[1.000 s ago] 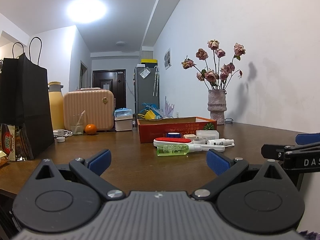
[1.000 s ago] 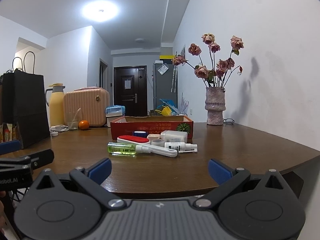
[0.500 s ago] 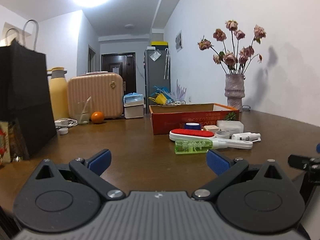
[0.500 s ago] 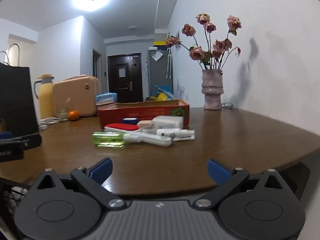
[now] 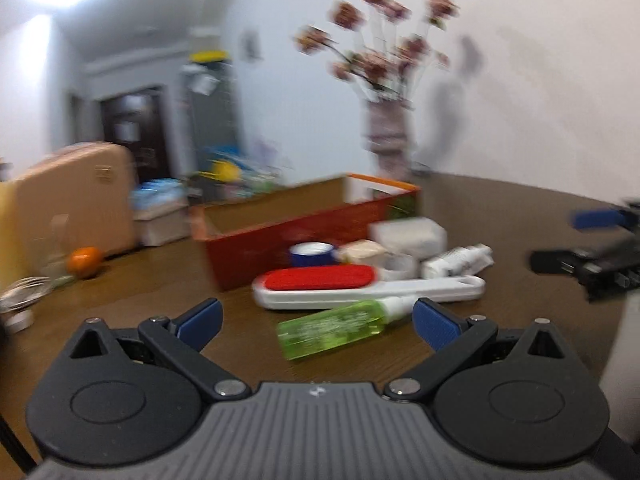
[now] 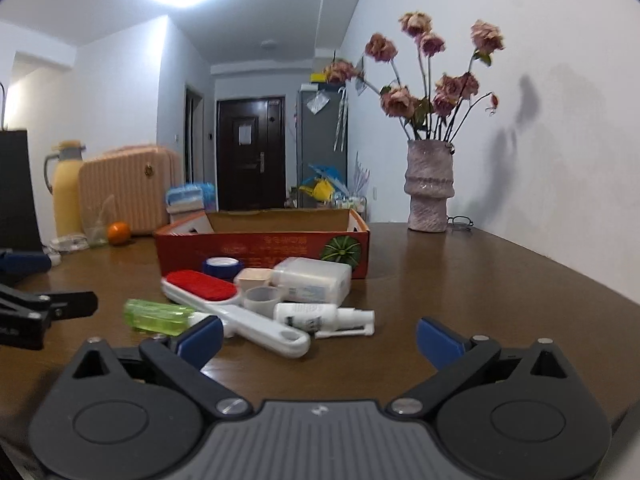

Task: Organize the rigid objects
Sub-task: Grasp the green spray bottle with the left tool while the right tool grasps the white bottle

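A red cardboard box (image 6: 262,246) stands open on the brown table. In front of it lie a green bottle (image 6: 158,316), a white brush with a red pad (image 6: 224,300), a white spray bottle (image 6: 320,316), a clear plastic case (image 6: 312,280), a blue-rimmed jar (image 6: 222,266) and a small cup (image 6: 262,298). In the blurred left wrist view the green bottle (image 5: 334,328) lies just ahead of my open, empty left gripper (image 5: 316,318), with the brush (image 5: 360,286) and box (image 5: 304,228) behind. My right gripper (image 6: 318,334) is open and empty, just short of the brush handle and spray bottle.
A vase of dried roses (image 6: 428,192) stands at the back right by the wall. A pink case (image 6: 126,190), a yellow flask (image 6: 66,188), an orange (image 6: 119,233) and a black bag (image 6: 16,188) stand at the back left. The left gripper shows at the left edge (image 6: 36,308).
Both grippers have moved forward over the table toward the pile of objects. The left one is moving fast, so its view is blurred. Both stay open.
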Tool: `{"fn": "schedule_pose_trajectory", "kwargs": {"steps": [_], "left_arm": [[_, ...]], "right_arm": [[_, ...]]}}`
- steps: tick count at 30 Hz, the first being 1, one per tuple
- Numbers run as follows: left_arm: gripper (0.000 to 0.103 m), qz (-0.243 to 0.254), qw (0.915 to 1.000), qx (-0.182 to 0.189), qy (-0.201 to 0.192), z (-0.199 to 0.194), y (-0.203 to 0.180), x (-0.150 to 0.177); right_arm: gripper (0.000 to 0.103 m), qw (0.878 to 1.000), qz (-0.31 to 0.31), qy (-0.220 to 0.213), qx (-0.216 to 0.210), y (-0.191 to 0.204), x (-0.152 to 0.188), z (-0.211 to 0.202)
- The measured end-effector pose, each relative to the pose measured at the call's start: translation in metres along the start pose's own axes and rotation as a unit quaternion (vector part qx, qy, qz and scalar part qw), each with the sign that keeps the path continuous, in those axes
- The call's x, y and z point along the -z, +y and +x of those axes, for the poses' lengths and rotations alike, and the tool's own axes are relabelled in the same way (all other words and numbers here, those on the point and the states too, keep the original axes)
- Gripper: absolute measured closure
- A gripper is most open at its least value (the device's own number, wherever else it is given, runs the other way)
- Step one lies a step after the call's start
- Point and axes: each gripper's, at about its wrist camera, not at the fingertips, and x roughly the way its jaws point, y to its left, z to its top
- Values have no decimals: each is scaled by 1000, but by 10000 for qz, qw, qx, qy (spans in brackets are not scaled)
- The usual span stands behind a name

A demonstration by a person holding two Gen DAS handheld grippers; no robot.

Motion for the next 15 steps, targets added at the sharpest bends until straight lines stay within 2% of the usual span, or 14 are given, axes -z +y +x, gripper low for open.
{"fn": "schedule_pose_trajectory", "kwargs": {"steps": [2, 3, 5, 8, 10, 12, 15], "left_arm": [[0, 454, 9968, 648, 97, 15, 1, -4], [0, 722, 9938, 837, 73, 21, -1, -5], [0, 977, 9912, 895, -64, 33, -3, -6], [0, 933, 9875, 1249, 241, 62, 6, -10], [0, 825, 9868, 1316, 451, 81, 15, -13], [0, 739, 9865, 1325, 614, 91, 23, -12], [6, 798, 9842, 1404, 726, 99, 30, -12]], "right_arm": [[2, 9994, -249, 215, -101, -8, -11, 22], [3, 9987, -364, 318, -157, -10, -15, 32], [10, 9955, -648, 604, -322, -17, -24, 56], [13, 9898, -994, 792, -643, -22, -31, 82], [14, 9849, -1238, 845, -862, -22, -33, 97], [23, 9802, -1420, 900, -1043, -20, -35, 109], [36, 9749, -1524, 1008, -1270, -18, -40, 126]]}}
